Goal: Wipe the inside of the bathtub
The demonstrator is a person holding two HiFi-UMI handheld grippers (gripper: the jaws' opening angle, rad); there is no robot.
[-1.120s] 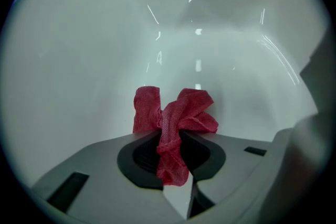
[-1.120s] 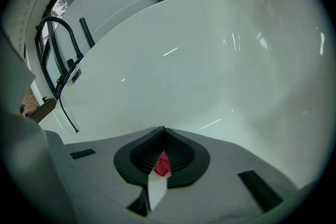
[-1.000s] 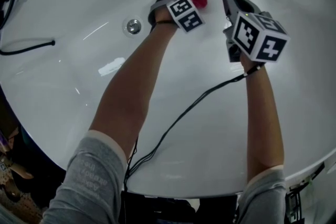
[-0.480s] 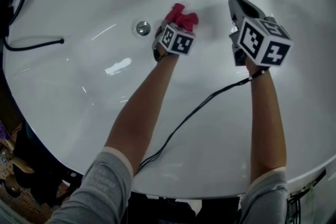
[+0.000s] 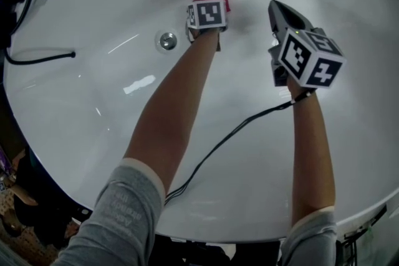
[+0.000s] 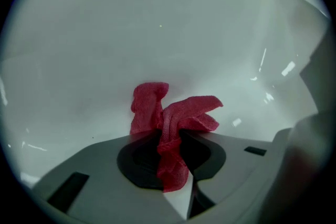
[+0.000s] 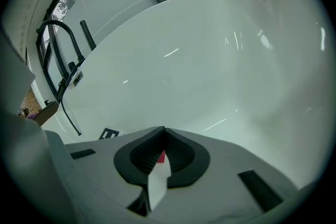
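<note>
Right tongs (image 5: pixel 278 12) hover closed and empty over the tub (image 5: pixel 249 159) floor. Farther in, left tongs (image 6: pixel 170 136) pinch a red cloth (image 6: pixel 184 113) at the far wall, beyond the drain (image 5: pixel 166 40). Wiping seems underway, with much of the surface probably left.

The left gripper (image 6: pixel 170 165) pinches a crumpled red cloth (image 6: pixel 173 123), seemingly pressed against the glossy white bathtub wall (image 6: pixel 157 23).
</note>
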